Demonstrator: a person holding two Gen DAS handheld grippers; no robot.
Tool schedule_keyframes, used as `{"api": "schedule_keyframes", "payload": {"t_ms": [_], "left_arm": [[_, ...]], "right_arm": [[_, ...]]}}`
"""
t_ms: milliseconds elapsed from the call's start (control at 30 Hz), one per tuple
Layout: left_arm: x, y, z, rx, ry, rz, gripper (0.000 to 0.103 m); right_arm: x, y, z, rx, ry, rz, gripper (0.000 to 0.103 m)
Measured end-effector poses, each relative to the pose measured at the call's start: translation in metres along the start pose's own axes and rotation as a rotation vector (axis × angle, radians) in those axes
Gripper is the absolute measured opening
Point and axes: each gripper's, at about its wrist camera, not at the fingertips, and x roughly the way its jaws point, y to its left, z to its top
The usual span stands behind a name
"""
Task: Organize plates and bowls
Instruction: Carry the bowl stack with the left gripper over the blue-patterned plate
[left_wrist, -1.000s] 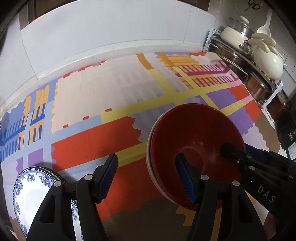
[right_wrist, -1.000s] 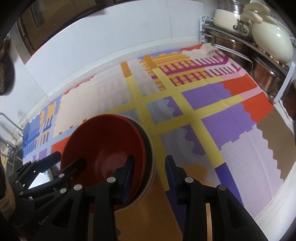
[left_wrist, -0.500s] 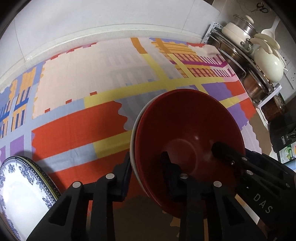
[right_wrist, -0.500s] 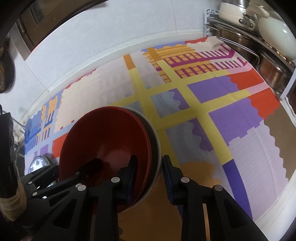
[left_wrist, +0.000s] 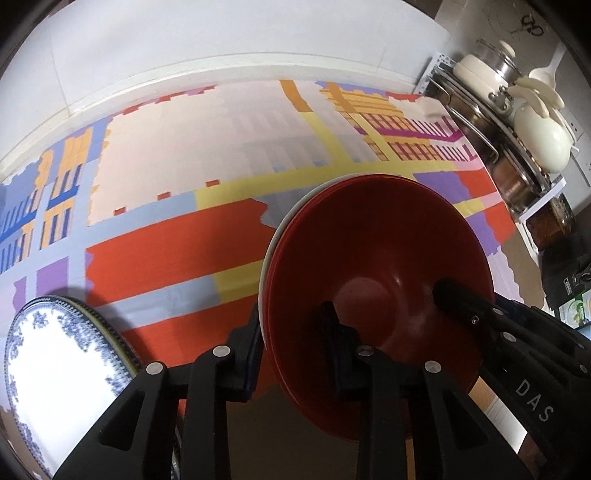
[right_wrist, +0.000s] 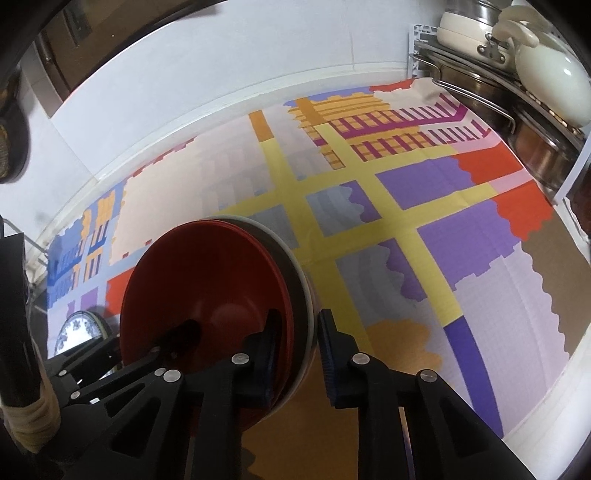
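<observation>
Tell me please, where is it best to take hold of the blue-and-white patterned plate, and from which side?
Grip the blue-and-white patterned plate at its raised rim, probably on the edge toward the left gripper, one finger above, one beneath. It lies flat on the colourful patterned cloth, so only the thin rim gives purchase. Both grippers now straddle the stacked red bowls.

Both hand-held grippers, left (left_wrist: 291, 347) and right (right_wrist: 297, 350), narrowed, converging.
</observation>
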Motion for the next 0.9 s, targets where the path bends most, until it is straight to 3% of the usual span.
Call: {"api": "schedule_keyframes", "payload": {"t_ms": [300, 900], "left_arm": [[-0.037, 0.031, -0.007, -0.044, -0.061, 0.022, 0.030], [-0.106, 0.121, -0.050, -0.169, -0.117, 0.168, 0.029]], "right_arm": [[-0.022, 0.034, -0.001, -0.043, -0.012, 0.038, 0.022], [-0.042, 0.137, -0.027, -0.235, 0.027, 0.173, 0.022]]}}
